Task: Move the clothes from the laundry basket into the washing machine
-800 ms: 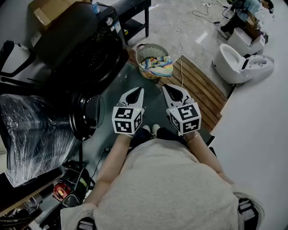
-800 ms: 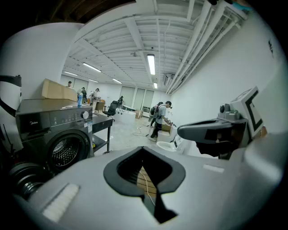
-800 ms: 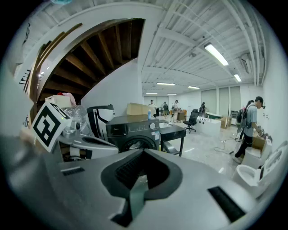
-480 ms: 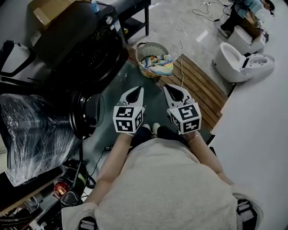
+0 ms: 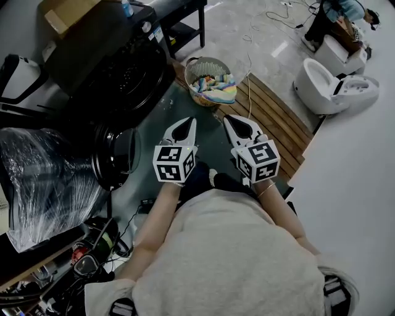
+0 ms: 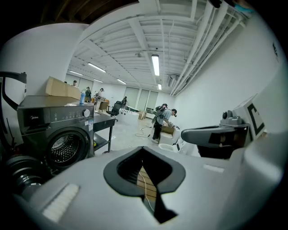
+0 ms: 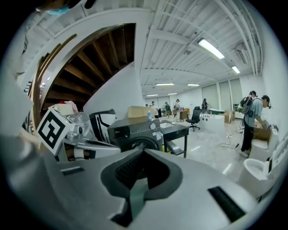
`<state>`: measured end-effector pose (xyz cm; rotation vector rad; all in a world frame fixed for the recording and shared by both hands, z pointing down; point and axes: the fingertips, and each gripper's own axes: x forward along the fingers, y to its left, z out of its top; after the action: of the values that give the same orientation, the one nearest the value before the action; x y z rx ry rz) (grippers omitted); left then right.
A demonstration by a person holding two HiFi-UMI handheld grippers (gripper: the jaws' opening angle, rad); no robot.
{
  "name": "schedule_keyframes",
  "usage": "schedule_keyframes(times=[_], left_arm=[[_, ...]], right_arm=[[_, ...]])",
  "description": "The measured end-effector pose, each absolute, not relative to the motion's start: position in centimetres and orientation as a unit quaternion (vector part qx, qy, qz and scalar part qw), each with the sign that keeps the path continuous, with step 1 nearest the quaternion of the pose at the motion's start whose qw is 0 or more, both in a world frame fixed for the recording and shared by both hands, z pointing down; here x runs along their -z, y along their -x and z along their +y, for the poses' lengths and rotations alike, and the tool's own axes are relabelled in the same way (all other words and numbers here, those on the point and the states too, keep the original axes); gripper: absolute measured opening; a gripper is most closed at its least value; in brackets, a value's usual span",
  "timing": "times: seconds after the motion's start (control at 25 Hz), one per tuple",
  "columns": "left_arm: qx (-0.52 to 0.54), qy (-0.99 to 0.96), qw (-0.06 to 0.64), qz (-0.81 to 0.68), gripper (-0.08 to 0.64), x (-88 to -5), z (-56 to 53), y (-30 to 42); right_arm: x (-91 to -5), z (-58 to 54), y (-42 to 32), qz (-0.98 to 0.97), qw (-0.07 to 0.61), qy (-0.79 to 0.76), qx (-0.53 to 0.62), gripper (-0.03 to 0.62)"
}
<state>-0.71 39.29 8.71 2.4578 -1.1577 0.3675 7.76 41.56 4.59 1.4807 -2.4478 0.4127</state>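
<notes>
A round laundry basket [image 5: 199, 71] stands on the floor ahead of me, with striped, colourful clothes [image 5: 213, 89] heaped in it. The dark front-loading washing machine [image 5: 117, 65] stands to its left, and its round door [image 5: 120, 159] hangs open toward me. The drum [image 6: 61, 146] shows in the left gripper view. My left gripper [image 5: 192, 121] and right gripper [image 5: 227, 118] are held side by side above the floor, short of the basket. Both are shut with nothing between the jaws.
A wooden slatted platform [image 5: 271, 120] lies right of the basket, with a white cable across it. A white toilet-like unit [image 5: 327, 86] sits at far right. A plastic-wrapped bundle [image 5: 43, 185] lies at left. A black cart [image 5: 182, 18] stands behind the machine. People stand in the far room.
Both grippers have stayed side by side and shut. The view has shifted slightly; the clutter at lower left has slid a little.
</notes>
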Motion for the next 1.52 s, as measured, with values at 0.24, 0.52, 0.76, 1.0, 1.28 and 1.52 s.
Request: schedule_keyframes(times=[0.24,0.52,0.76,1.0,1.28,1.52], left_arm=[[-0.144,-0.878,0.201,-0.409,0.009,-9.9,36.5,-0.2],[-0.16,-0.881,0.219,-0.388,0.01,-12.6,28.8,0.2],[-0.174,-0.881,0.238,-0.369,0.01,-13.6,21.0,1.3],[-0.187,-0.89,0.249,-0.334,0.009,-14.4,15.3,0.8],[-0.207,-0.889,0.264,-0.31,0.009,-16.2,11.7,-0.3],[-0.21,-0.885,0.268,-0.317,0.01,-17.2,9.8,-1.6]], right_arm=[[-5.7,38.4,-8.9,-0.83,0.118,-0.525,-0.147,0.008],[-8.3,31.1,-8.4,-0.822,0.133,-0.528,-0.167,0.008],[-9.1,23.6,-8.0,-0.815,0.133,-0.53,-0.193,0.008],[-9.6,17.2,-8.7,-0.799,0.146,-0.548,-0.2,0.008],[-11.6,14.3,-9.3,-0.8,0.175,-0.53,-0.222,0.008],[-13.8,13.1,-9.6,-0.802,0.207,-0.51,-0.233,0.008]])
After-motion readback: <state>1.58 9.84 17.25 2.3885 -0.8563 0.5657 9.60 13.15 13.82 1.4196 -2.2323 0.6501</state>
